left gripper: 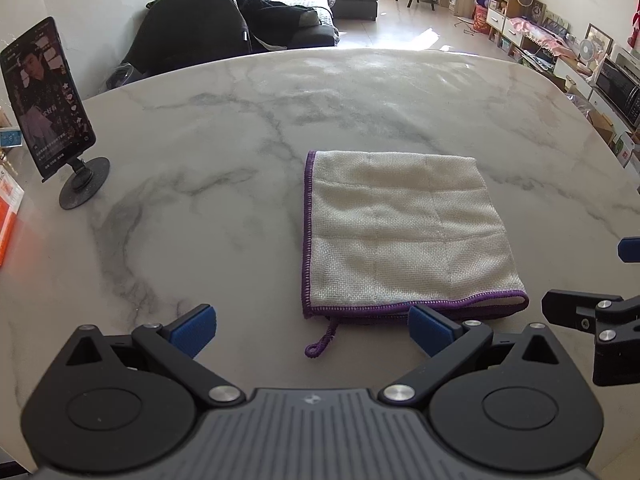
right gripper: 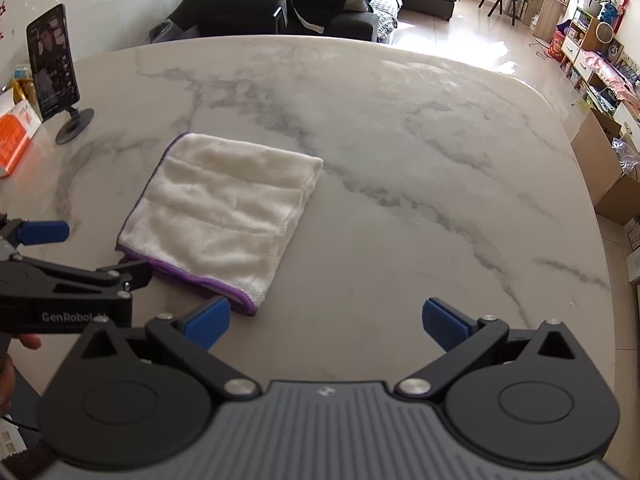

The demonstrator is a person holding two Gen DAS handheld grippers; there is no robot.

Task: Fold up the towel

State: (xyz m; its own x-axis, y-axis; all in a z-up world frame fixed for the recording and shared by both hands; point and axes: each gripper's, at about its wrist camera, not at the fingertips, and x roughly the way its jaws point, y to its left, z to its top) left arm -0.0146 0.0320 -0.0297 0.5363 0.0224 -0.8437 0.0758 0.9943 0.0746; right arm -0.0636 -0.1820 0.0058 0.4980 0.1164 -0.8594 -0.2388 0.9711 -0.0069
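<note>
Folded towel (left gripper: 404,228) flat on marble table (left gripper: 240,128), left gripper (left gripper: 312,330) and right gripper (right gripper: 326,322) fingers spread wide, holding nothing.

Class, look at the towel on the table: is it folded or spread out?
Folded. The towel lies flat with stacked layers along its near purple-trimmed edge and a rounded fold on its right side.

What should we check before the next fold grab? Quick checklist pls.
1. Left gripper open, holding nothing: ok.
2. Right gripper open, holding nothing: ok.
3. Towel lies flat on the table, already folded: ok.
4. Near purple hem in clear sight for a pinch: ok.
5. Hanging loop sticks out past the hem: not ok.
6. Layer count: cannot tell.
</note>
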